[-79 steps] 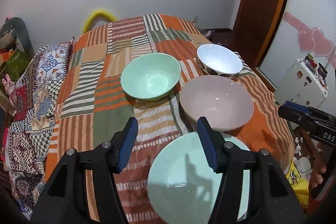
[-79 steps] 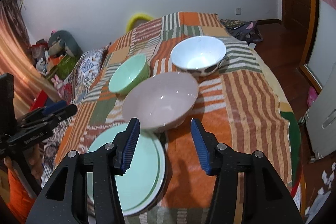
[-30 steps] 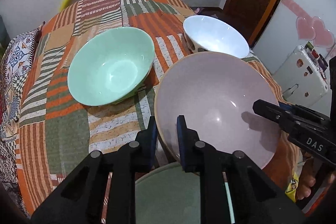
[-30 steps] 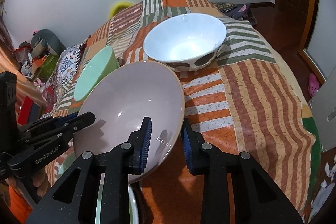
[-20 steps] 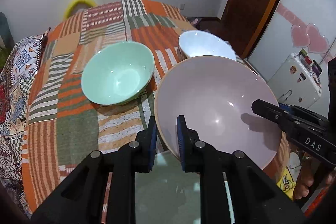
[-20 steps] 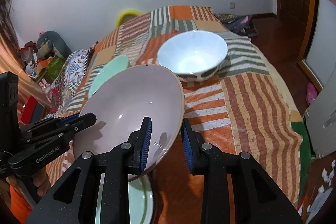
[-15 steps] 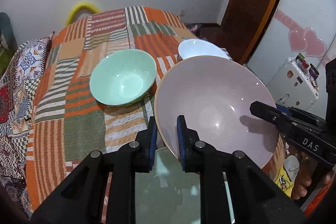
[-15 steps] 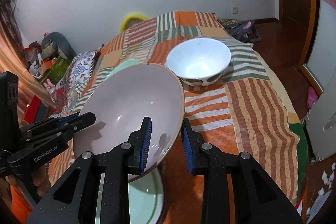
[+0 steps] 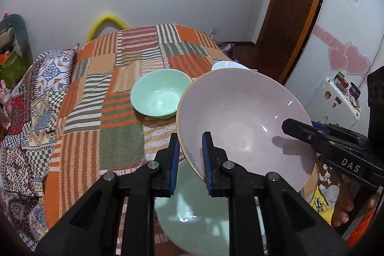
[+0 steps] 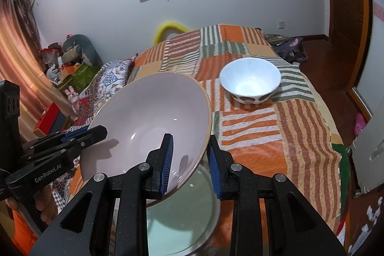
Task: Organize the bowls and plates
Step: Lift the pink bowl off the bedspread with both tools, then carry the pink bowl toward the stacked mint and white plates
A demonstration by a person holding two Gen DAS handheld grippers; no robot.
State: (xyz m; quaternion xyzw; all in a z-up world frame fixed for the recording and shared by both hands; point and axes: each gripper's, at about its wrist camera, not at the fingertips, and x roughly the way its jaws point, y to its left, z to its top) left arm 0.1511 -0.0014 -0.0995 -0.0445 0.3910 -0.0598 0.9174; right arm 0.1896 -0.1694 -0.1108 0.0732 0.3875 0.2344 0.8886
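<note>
While 2 tongs grip 1 pink bowl (image 9: 242,116): 1 green bowl (image 9: 160,95), 1 white bowl (image 10: 250,80).

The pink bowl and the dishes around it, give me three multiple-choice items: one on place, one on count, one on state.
1. What lies directly beneath the pink bowl?
A. green plate
B. white bowl
C. pillow

2. How many bowls are in view?
A. two
B. three
C. five

3. How is the pink bowl held?
A. resting flat on the bedspread
B. by one tool only
C. by both tools on opposite rim edges

Answers: 1 A, the green plate shows under it. 2 B, pink, green bowl and white bowl. 3 C, left tool and right tool each clamp its rim.
</note>
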